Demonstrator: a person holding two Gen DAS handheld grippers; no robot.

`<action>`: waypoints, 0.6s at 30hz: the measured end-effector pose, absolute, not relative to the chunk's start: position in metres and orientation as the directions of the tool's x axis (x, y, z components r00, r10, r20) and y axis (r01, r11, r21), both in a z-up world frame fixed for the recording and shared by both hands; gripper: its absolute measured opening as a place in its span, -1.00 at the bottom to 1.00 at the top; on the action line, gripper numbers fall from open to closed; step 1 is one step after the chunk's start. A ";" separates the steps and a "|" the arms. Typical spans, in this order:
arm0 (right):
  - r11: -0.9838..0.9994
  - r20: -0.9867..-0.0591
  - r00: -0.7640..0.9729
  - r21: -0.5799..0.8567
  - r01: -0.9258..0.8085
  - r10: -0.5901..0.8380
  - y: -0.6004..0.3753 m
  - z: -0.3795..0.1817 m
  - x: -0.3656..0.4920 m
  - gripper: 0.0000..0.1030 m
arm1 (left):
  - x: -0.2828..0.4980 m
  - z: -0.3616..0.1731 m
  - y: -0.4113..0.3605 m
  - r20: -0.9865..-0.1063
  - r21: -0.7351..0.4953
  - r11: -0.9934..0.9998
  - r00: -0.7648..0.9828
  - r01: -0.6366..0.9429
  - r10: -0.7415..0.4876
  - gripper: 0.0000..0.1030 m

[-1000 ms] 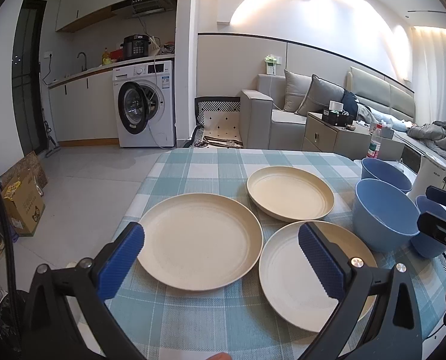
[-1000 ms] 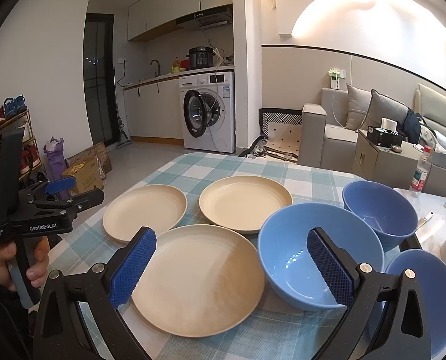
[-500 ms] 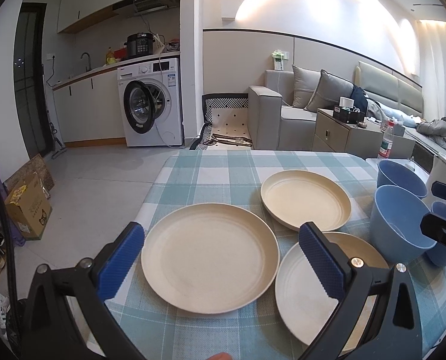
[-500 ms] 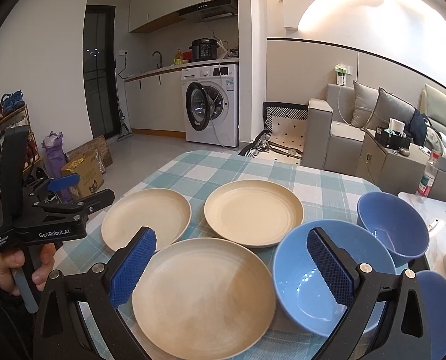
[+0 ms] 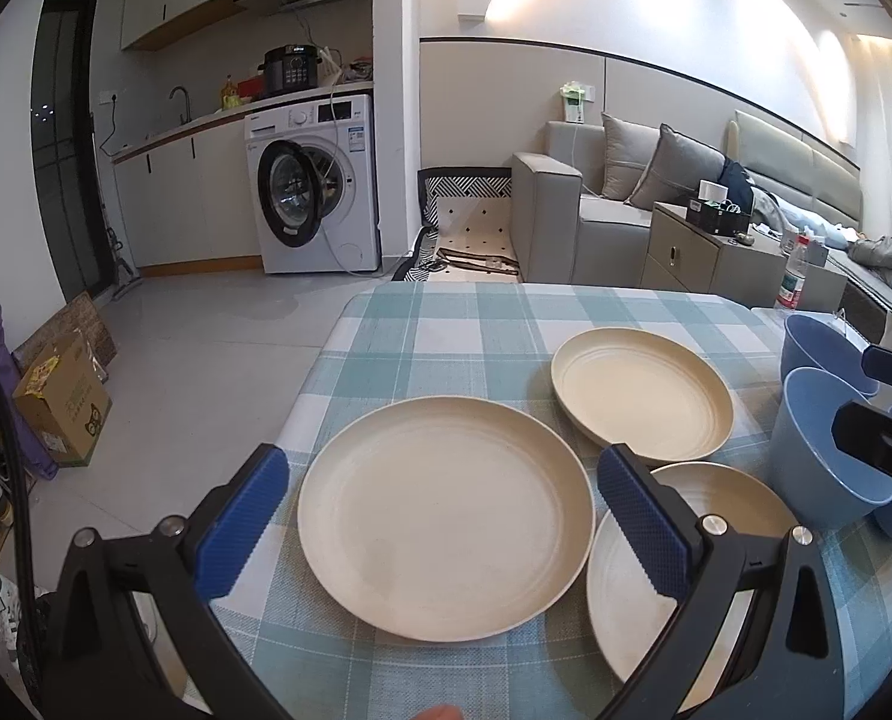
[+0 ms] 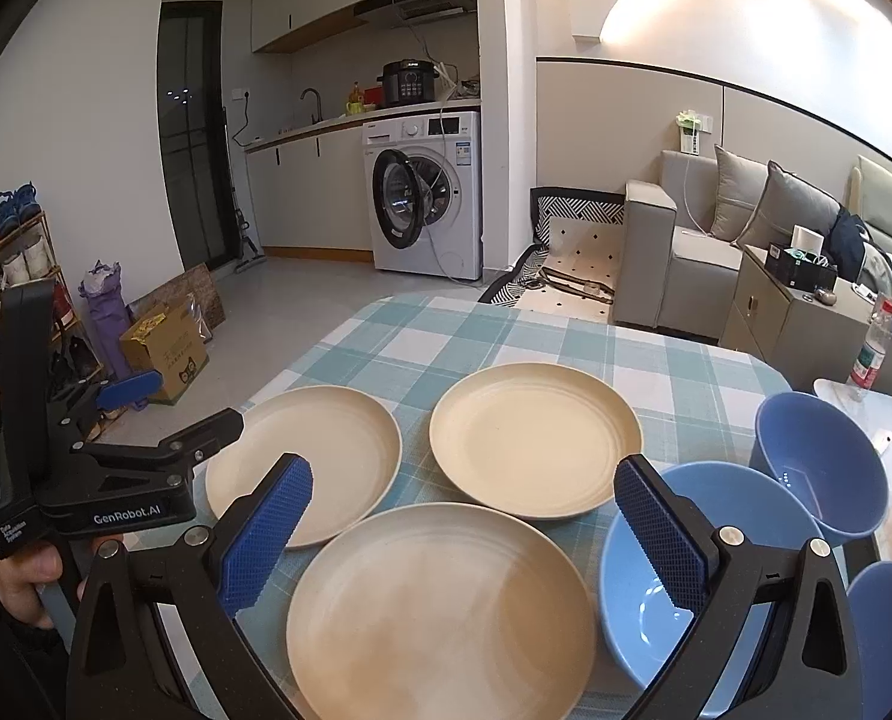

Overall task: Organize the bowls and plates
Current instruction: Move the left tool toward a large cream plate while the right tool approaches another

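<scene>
Table [image 5: 446,324], teal-and-white checked cloth: fills lower half of both views.

Three round cream plates: large plate [image 5: 446,516] centre of left wrist view; second plate [image 5: 641,393] upper right of it; third plate [image 5: 692,564] at lower right, partly behind a finger. All lie flat, none stacked.

Three blue round bowls: first bowl [image 6: 680,564] lower right of right wrist view; second bowl [image 6: 821,462] above it; third bowl [image 6: 890,630] at right edge.

Left gripper [image 5: 443,525]: blue-padded fingers apart, holding nothing.

Right gripper [image 6: 461,531]: fingers apart, holding nothing.
</scene>
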State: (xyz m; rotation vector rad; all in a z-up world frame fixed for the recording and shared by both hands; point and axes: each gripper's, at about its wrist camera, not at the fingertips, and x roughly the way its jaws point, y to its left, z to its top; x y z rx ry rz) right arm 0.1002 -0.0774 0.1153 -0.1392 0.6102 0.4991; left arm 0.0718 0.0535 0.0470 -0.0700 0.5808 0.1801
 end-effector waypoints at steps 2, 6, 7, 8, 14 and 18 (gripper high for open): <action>0.872 -0.585 0.703 0.015 -0.489 0.404 -0.072 0.114 0.103 0.99 | 0.073 0.046 0.058 -0.557 -0.015 0.980 0.816 -0.197 0.155 1.00; 0.872 -0.595 0.697 0.013 -0.489 0.399 -0.059 0.112 0.108 0.99 | 0.073 0.044 0.066 -0.561 -0.025 0.977 0.812 -0.210 0.160 1.00; 0.873 -0.600 0.695 0.014 -0.487 0.397 -0.057 0.111 0.110 0.99 | 0.073 0.043 0.069 -0.563 -0.027 0.977 0.811 -0.211 0.160 1.00; 0.874 -0.603 0.693 0.014 -0.485 0.394 -0.054 0.111 0.111 0.99 | 0.074 0.042 0.071 -0.566 -0.029 0.976 0.809 -0.214 0.161 1.00; 0.878 -0.625 0.675 0.032 -0.478 0.391 -0.043 0.104 0.121 0.99 | 0.075 0.037 0.082 -0.579 -0.043 0.972 0.799 -0.232 0.165 1.00; 0.882 -0.636 0.668 0.043 -0.470 0.386 -0.034 0.097 0.130 0.99 | 0.078 0.032 0.085 -0.591 -0.039 0.971 0.789 -0.237 0.168 1.00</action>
